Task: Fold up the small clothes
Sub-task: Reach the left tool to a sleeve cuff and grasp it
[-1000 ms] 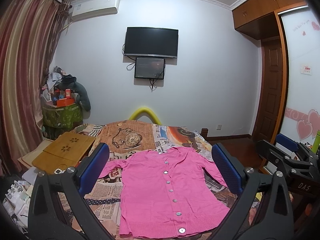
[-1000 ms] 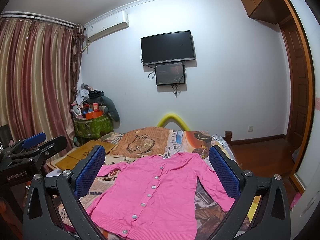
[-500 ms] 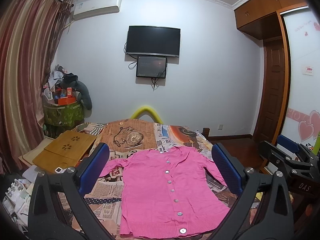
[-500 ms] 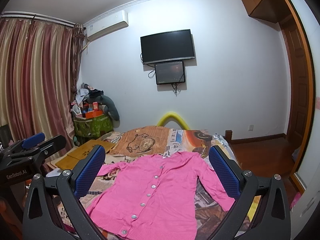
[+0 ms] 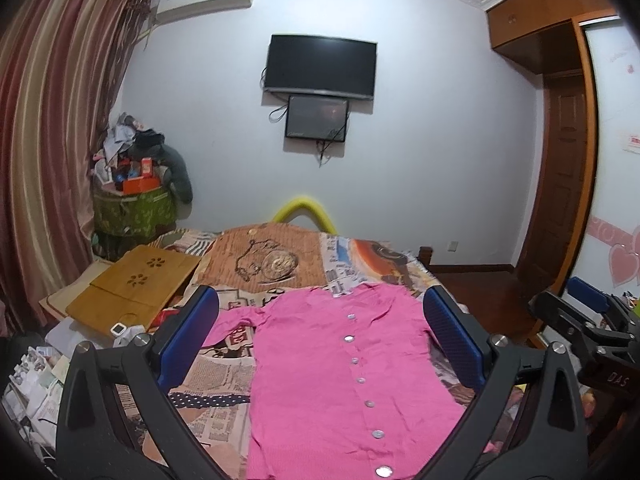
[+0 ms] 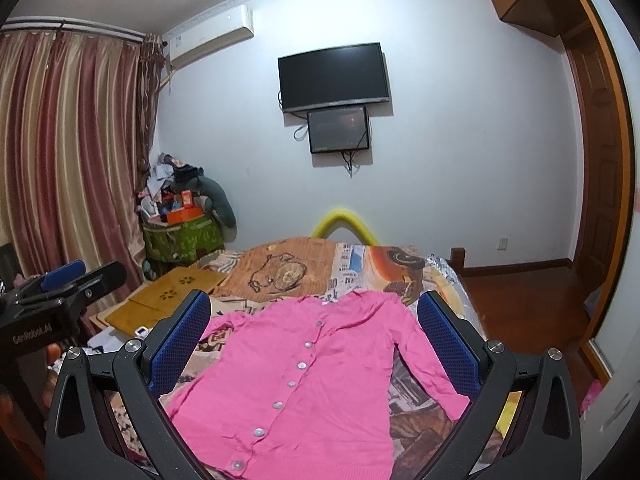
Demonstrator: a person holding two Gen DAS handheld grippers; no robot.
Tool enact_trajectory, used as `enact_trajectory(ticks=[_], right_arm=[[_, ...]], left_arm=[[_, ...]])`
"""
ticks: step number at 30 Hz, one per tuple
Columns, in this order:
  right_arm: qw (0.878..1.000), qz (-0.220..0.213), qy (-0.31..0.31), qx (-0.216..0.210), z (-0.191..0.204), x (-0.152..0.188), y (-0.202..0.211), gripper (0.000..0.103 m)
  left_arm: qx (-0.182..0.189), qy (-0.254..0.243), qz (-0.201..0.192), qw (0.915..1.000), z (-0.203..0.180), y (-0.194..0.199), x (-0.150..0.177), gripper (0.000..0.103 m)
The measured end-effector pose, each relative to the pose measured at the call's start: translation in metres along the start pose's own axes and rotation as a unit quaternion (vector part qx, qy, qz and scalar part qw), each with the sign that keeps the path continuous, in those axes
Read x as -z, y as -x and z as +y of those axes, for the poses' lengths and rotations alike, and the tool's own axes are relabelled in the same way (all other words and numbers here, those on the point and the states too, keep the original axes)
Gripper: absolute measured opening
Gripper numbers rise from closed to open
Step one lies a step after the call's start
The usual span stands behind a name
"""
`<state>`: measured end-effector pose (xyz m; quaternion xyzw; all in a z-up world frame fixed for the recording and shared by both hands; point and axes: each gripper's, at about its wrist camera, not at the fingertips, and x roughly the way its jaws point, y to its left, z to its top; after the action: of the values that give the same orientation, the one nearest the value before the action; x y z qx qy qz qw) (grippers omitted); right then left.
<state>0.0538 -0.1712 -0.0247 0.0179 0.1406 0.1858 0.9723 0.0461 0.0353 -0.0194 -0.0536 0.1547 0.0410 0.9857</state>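
A pink buttoned cardigan (image 5: 340, 376) (image 6: 304, 376) lies flat and face up on the patterned bedspread (image 5: 272, 264) (image 6: 292, 272), buttons down its middle, both sleeves spread outward. My left gripper (image 5: 320, 344) hovers open above its lower half, blue pads wide apart, nothing held. My right gripper (image 6: 314, 344) also hangs open over the garment, empty. In the left wrist view the right gripper (image 5: 588, 320) shows at the right edge; in the right wrist view the left gripper (image 6: 60, 288) shows at the left edge.
A wooden lap tray (image 5: 136, 284) rests on the bed's left side beside clutter and papers (image 5: 32, 384). A green bin piled with items (image 5: 132, 204) stands by the curtain. A yellow foam arc (image 5: 306, 210) rises behind the bed. Wooden floor and door (image 6: 600, 184) lie right.
Both views have shifted only slightly; the cardigan lies unmoved and both grippers stay open above it.
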Motion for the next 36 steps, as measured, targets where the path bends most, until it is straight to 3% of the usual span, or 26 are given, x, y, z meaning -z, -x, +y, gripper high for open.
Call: enact_trajectory(ticks=[7, 10, 17, 23, 30, 36], right_arm=[[0.999, 0.045, 0.005, -0.001, -0.010, 0.007, -0.042, 0.103], [0.998, 0.066, 0.002, 0.003, -0.017, 0.009, -0.065, 0.103], [0.994, 0.110, -0.002, 0.008, -0.032, 0.011, -0.117, 0.103], [0.989, 0.146, 0.003, 0.012, -0.045, 0.019, -0.155, 0.103], [0.982, 0.186, 0.035, 0.028, -0.057, 0.027, -0.203, 0.102], [0.976, 0.214, 0.043, 0.026, -0.063, 0.041, -0.230, 0.102]], left_arm=[[-0.026, 0.030, 0.044, 0.9982, 0.043, -0.053, 0.001, 0.103], [-0.059, 0.025, 0.063, 0.9959, 0.065, -0.079, 0.004, 0.103], [-0.124, 0.039, 0.134, 0.9824, 0.122, -0.154, 0.027, 0.103], [-0.143, 0.079, 0.215, 0.9630, 0.177, -0.214, 0.065, 0.103], [-0.138, 0.177, 0.312, 0.9231, 0.239, -0.266, 0.108, 0.103], [-0.129, 0.241, 0.345, 0.8981, 0.272, -0.295, 0.130, 0.101]])
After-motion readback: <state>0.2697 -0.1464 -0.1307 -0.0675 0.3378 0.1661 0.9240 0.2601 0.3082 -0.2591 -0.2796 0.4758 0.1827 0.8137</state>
